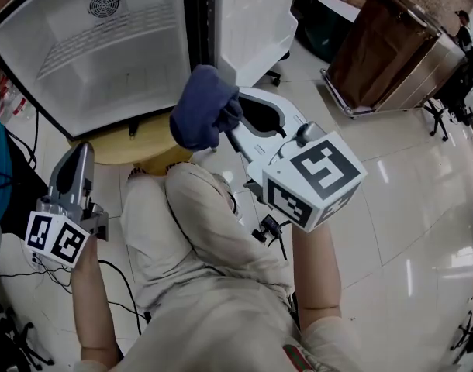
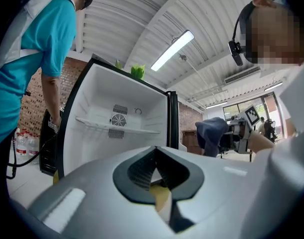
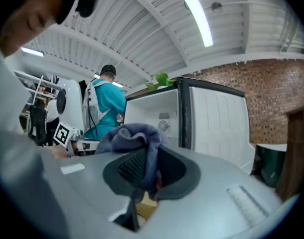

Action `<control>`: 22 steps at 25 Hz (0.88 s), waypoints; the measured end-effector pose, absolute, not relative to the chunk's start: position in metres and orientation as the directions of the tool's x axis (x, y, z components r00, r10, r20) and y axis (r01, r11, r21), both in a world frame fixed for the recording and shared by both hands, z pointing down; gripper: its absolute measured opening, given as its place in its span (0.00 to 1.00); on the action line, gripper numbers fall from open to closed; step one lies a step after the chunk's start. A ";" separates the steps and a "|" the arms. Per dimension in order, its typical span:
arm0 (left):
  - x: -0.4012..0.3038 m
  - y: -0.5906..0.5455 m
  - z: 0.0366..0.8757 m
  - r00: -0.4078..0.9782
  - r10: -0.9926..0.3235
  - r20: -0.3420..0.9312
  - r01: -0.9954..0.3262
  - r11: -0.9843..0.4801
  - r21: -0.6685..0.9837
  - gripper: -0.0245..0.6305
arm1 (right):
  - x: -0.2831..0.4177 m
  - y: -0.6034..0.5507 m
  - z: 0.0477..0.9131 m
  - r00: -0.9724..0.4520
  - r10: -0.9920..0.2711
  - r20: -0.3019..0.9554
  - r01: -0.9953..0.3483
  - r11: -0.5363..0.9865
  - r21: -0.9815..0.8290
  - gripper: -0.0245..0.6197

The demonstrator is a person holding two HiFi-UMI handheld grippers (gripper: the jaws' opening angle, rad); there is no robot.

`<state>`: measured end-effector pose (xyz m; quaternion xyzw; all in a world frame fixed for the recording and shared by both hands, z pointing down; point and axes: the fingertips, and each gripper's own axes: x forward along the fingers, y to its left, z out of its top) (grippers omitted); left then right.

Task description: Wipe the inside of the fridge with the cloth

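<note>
Two grippers are hovering in front of the open fridge [image 1: 105, 68], neither yet inside it. At the far left a bystander in a teal shirt [image 2: 37, 49] is standing beside the fridge, clear of its opening. Next, the left gripper [image 1: 82, 151] is hanging low by the person's knee, its jaws pressed together with nothing between them. It is probably idling, since wiping needs only one tool. Ahead of it the fridge is sitting on a round yellow stand [image 1: 143, 142] with its door [image 1: 256, 22] standing wide to the right, so the white cavity, its single shelf [image 1: 105, 43] and the rear fan grille [image 1: 103, 5] are lying exposed.

Further right, the right gripper [image 1: 227, 121] is clenching the blue cloth [image 1: 199, 107], which is bunching over the jaw tips into a soft pad, likely so that fabric rather than plastic is meeting the walls. The cloth is hovering just outside the fridge's lower edge, not touching it.

Underfoot, glossy pale floor tiles [image 1: 391, 184] are reflecting the lights. At the far right a brown wooden cabinet [image 1: 384, 45] is standing well apart, and a brick wall [image 3: 271, 98] is rising beneath a ribbed white ceiling [image 3: 142, 29].
</note>
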<state>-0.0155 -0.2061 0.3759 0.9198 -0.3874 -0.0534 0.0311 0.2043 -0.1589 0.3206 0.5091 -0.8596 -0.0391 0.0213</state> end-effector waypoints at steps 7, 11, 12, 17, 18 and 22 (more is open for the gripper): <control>-0.022 -0.195 0.369 0.708 -0.698 -0.108 -0.695 -0.716 0.064 0.04 | 0.179 -0.164 0.361 -0.550 -0.835 0.029 -0.832 0.551 0.062 0.11; -0.028 -0.199 0.371 0.704 -0.701 -0.112 -0.701 -0.712 0.052 0.04 | 0.172 -0.175 0.388 -0.536 -0.840 0.080 -0.836 0.542 0.088 0.11; -0.030 -0.200 0.371 0.702 -0.703 -0.111 -0.702 -0.710 0.052 0.04 | 0.168 -0.175 0.393 -0.538 -0.838 0.090 -0.832 0.545 0.101 0.11; -0.037 -0.207 0.379 0.691 -0.715 -0.102 -0.715 -0.698 0.048 0.04 | 0.155 -0.180 0.411 -0.540 -0.832 0.130 -0.814 0.555 0.174 0.11; -0.037 -0.209 0.381 0.691 -0.716 -0.099 -0.715 -0.697 0.047 0.04 | 0.156 -0.182 0.414 -0.538 -0.832 0.134 -0.814 0.554 0.176 0.11; -0.037 -0.214 0.387 0.695 -0.714 -0.086 -0.713 -0.699 0.048 0.04 | 0.158 -0.187 0.423 -0.542 -0.828 0.142 -0.817 0.559 0.142 0.11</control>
